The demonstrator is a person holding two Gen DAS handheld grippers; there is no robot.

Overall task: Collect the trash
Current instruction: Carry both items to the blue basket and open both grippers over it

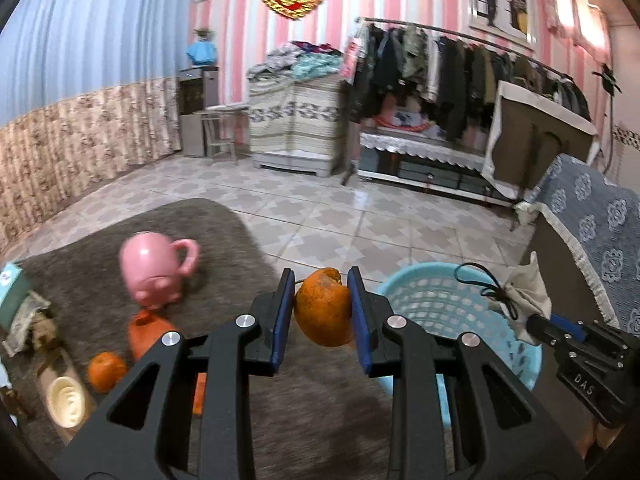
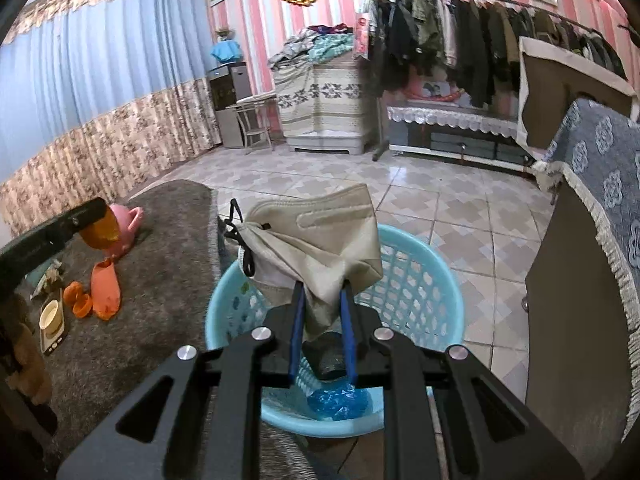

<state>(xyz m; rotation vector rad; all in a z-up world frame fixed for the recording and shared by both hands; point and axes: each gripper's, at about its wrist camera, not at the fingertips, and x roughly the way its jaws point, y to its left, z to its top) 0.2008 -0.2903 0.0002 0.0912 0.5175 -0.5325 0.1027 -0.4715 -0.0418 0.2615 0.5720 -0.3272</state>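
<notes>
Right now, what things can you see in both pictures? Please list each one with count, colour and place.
orange peel: one large piece, orange, between the left gripper's pads
face mask: one, beige with black ear loops, held above the basket
basket: one, light blue, on the floor beside the rug
blue bag: one, crumpled, inside the basket
pink cup: one, lying on the rug
loose peel pieces: several, orange, on the rug
rug: one, grey
clothes rack: one, dark garments, by the far wall
left gripper: black, blue pads, shut on the peel
right gripper: black, blue pads, shut on the mask
</notes>
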